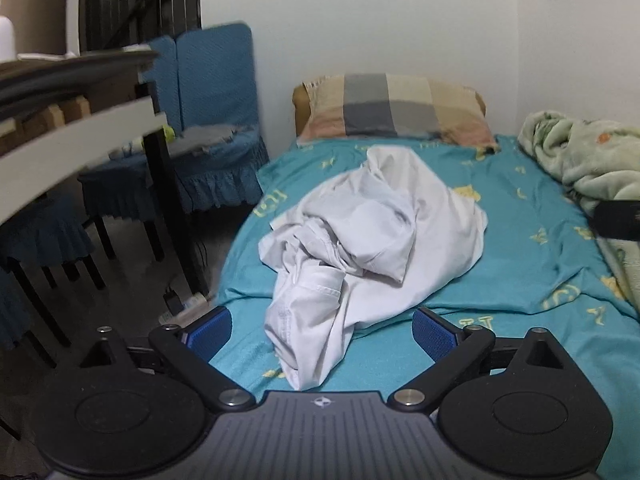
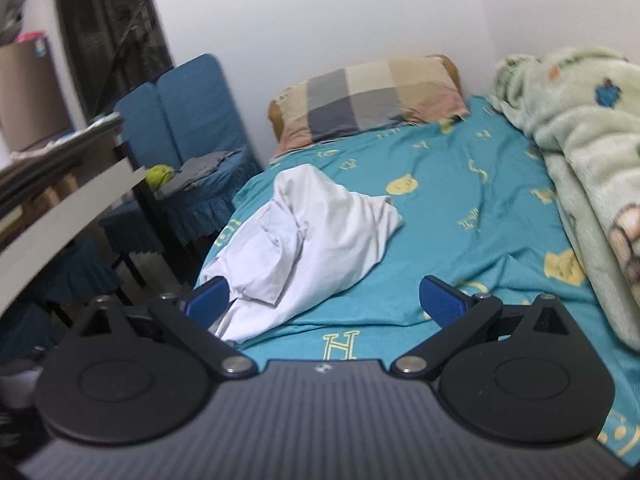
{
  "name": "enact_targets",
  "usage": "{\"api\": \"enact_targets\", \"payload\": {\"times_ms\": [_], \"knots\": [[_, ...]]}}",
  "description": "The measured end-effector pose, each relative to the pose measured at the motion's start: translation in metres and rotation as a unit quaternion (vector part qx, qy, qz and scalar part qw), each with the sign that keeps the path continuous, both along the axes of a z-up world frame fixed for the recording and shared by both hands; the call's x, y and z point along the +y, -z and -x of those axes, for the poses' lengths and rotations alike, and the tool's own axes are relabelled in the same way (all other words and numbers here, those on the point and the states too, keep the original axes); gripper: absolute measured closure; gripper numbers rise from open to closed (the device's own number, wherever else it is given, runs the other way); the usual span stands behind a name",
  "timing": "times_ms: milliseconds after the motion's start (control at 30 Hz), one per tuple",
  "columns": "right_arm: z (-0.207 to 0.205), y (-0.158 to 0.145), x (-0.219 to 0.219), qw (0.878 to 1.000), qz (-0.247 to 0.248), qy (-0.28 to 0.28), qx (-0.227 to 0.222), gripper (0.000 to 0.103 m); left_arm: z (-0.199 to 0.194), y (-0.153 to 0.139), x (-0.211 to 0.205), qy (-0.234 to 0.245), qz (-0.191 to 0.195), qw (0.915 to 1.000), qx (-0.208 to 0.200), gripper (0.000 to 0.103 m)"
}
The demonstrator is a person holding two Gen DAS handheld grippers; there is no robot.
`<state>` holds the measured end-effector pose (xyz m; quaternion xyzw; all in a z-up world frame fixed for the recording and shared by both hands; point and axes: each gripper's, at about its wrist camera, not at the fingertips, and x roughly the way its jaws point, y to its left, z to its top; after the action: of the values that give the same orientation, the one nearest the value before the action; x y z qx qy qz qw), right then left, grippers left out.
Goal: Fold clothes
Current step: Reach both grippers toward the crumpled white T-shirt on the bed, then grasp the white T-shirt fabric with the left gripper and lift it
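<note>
White walls close in a small bedroom, where one bed wears a teal sheet printed with yellow letters and smiley faces. One checked pillow in grey, beige and pink lies at the head of the bed, against the wall. One pale green fleece blanket is heaped along the right side of the mattress. One crumpled white garment, a shirt by the look of its seams, lies bunched on the sheet toward the left edge of the bed, well short of the pillow and apart from the blanket; one end of it trails toward the near edge.

Beside the bed stand two chairs with blue covers, pushed together, with a grey cloth on one seat and a yellow-green ball next to it. One dark-legged table juts in from the left, with a cardboard box behind it.

Both grippers are spread wide and grip nothing. The left gripper hangs just over the near end of the garment, whose trailing end sits between its two blue pads without touching either. The right gripper hovers farther right; the garment's near corner lies just beside its left pad, and bare sheet fills the rest of the gap.
</note>
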<state>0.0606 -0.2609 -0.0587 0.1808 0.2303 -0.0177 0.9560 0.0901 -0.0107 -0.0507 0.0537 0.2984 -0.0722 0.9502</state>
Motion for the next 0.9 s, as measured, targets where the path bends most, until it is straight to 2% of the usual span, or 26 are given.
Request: {"api": "enact_targets", "payload": {"times_ms": [67,267,400,467,500,533,733,900], "knots": [[0.001,-0.001,-0.006,1.000,-0.012,0.007,-0.001,0.000,-0.026,0.011,-0.002,0.002,0.010,0.9998,0.017,0.010],[-0.007,0.005,-0.021,0.998,-0.059,0.008,0.004,0.000,-0.090,0.043,-0.007,0.000,-0.018,0.9996,0.021,0.021],[-0.017,0.011,-0.023,0.996,-0.086,-0.006,0.013,0.000,-0.110,0.057,-0.001,-0.010,0.008,0.9997,0.022,0.046],[-0.021,0.012,-0.022,0.996,-0.092,-0.010,0.014,0.000,-0.113,0.059,-0.001,-0.005,0.014,0.9997,0.017,0.065],[-0.023,0.013,-0.022,0.995,-0.094,-0.014,0.013,0.000,-0.112,0.058,-0.003,-0.003,0.011,0.9999,0.011,0.087],[-0.025,0.013,-0.021,0.995,-0.096,-0.019,0.012,0.000,-0.111,0.057,-0.005,-0.004,0.005,1.0000,0.005,0.093],[-0.023,0.009,-0.027,0.993,-0.119,-0.029,0.001,0.000,-0.089,0.030,-0.012,0.020,0.035,0.9989,-0.023,0.097],[-0.013,-0.003,-0.038,0.992,-0.123,-0.013,-0.018,0.000,-0.042,-0.004,-0.018,0.058,0.066,0.9947,-0.053,0.098]]}}
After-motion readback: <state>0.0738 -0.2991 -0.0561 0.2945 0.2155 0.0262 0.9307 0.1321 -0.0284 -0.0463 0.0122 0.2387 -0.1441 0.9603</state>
